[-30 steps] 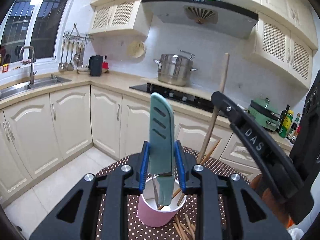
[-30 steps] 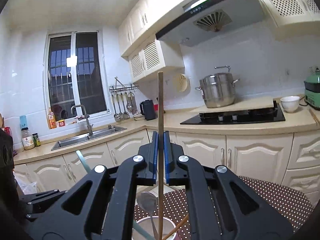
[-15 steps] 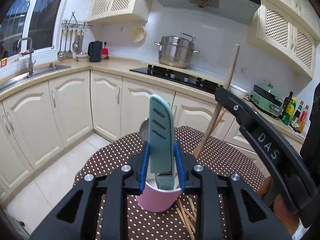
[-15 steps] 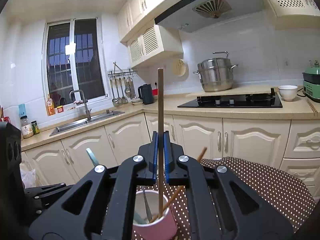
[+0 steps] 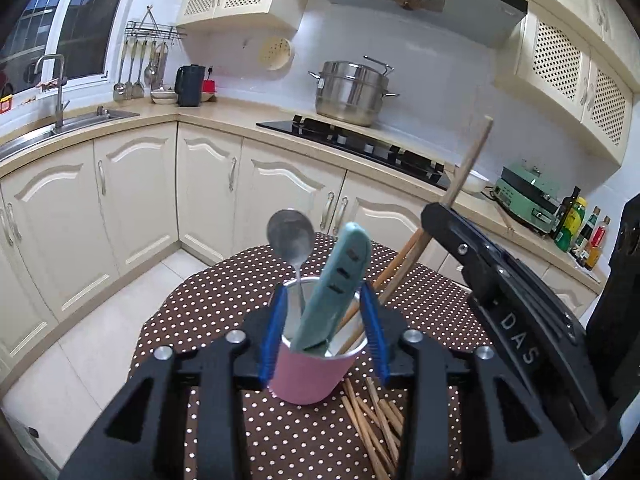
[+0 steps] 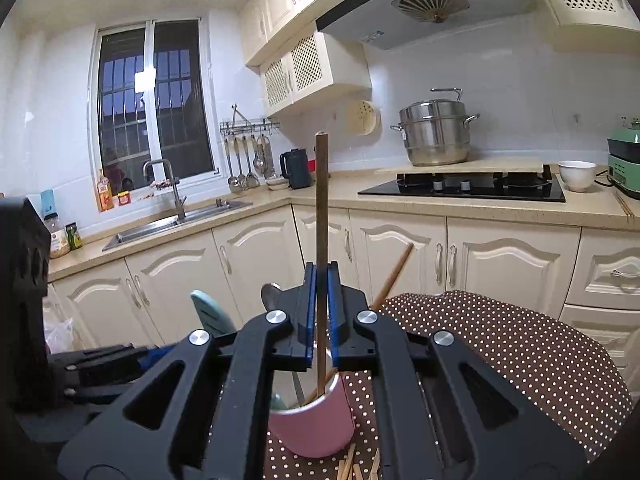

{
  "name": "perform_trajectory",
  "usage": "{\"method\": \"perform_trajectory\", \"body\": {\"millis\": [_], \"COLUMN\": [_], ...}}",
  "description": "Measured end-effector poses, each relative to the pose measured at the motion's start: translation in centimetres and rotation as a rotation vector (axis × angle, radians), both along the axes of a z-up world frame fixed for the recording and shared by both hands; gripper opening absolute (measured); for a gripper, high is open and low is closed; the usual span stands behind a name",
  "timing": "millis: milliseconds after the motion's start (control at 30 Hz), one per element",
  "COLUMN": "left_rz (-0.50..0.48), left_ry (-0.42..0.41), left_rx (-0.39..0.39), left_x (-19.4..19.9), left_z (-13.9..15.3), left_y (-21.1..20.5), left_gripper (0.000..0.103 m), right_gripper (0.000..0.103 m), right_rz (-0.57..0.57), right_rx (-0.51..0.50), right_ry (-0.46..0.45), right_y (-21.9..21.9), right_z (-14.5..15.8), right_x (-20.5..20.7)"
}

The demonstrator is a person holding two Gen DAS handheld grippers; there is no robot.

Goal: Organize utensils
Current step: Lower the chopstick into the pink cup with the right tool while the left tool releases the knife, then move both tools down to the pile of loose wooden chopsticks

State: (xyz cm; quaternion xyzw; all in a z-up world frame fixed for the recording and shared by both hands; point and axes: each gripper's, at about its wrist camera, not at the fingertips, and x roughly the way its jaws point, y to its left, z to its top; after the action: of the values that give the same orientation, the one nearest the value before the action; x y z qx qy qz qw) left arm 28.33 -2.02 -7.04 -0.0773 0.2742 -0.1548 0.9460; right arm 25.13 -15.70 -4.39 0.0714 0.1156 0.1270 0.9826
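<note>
Upright, chopstick (image 6: pixel 321 216) between jaws (clamped)

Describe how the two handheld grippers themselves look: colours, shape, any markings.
Both the left gripper and the right gripper are black plastic frames with triangular cut-outs, silver round bolts at the joints and blue ribbed pads on the fingers. The right gripper's side shows white letters "DAS". No cables or sleeves are visible.

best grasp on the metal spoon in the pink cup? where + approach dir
Grip the spoon on its thin neck just below the bowl, coming from above on the cup's left side. It stands bowl-up against the left rim; the teal knife leans to its right, and the left gripper, open, straddles the cup, so a side approach looks blocked.
</note>
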Motion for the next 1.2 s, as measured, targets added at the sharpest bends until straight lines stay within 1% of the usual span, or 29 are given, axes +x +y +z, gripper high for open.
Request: {"method": "perform_trajectory", "body": {"millis": [167, 233, 600, 667, 700, 733, 767, 900, 1000, 1067, 1200], "left_rz": [0.006, 0.012, 0.039, 0.047, 0.049, 0.052, 0.055, 0.065, 0.075, 0.076, 0.08], "left_ry": [-0.011, -0.012, -0.021, -0.025, -0.027, -0.03, -0.034, -0.043, -0.057, -0.063, -0.074], "left_rx": [-0.006, -0.008, -0.013, -0.008, -0.009, -0.01, -0.01, -0.014, -0.024, -0.024, -0.02], "left_x": [-0.8, -1.2, -2.9, -3.2, -3.4, -3.6, -3.8, -4.6, -5.5, -6.0, -7.1], "left_z": [0.1, 0.2, 0.8, 1.0, 1.1, 1.2, 1.3, 1.7, 2.2, 2.4, 2.9], "left_y": [0.8, 1.2, 3.0, 3.1, 3.2, 3.3, 3.3, 3.8, 4.2, 4.3, 4.5], "left_gripper": [0.051, 0.053, 0.056, 0.058, 0.059, 0.06, 0.061, 0.061, 0.061, 0.061, 0.061], "right_gripper": [0.006, 0.006, 0.007, 0.013, 0.026, 0.047, 0.053, 0.054, 0.064, 0.065, 0.071], "right_rz": [-0.002, 0.0, 0.001, -0.003, -0.007, -0.012, -0.016, -0.018, -0.019, -0.015, -0.006], "right_rx": [-0.003, -0.008, -0.033, -0.037, -0.037, -0.034, -0.028, -0.02, -0.007, -0.004, 0.001], "right_ry": [0.019, 0.026, 0.066, 0.07, 0.068, 0.063, 0.056, 0.063, 0.055, 0.052, 0.052], "right_y": [0.0, 0.2, 0.9, 0.9, 0.8, 0.8, 0.6, 0.3, 0.0, -0.1, -0.4], "right_z": [-0.4, -0.6, -1.2, -1.2, -1.2, -1.3, -1.2, -0.9, -0.5, -0.2, 0.3], "right_x": [-0.2, -0.3, -1.1, -1.3, -1.5, -1.8, -2.0, -2.4, -3.0, -3.5, -4.4]}}
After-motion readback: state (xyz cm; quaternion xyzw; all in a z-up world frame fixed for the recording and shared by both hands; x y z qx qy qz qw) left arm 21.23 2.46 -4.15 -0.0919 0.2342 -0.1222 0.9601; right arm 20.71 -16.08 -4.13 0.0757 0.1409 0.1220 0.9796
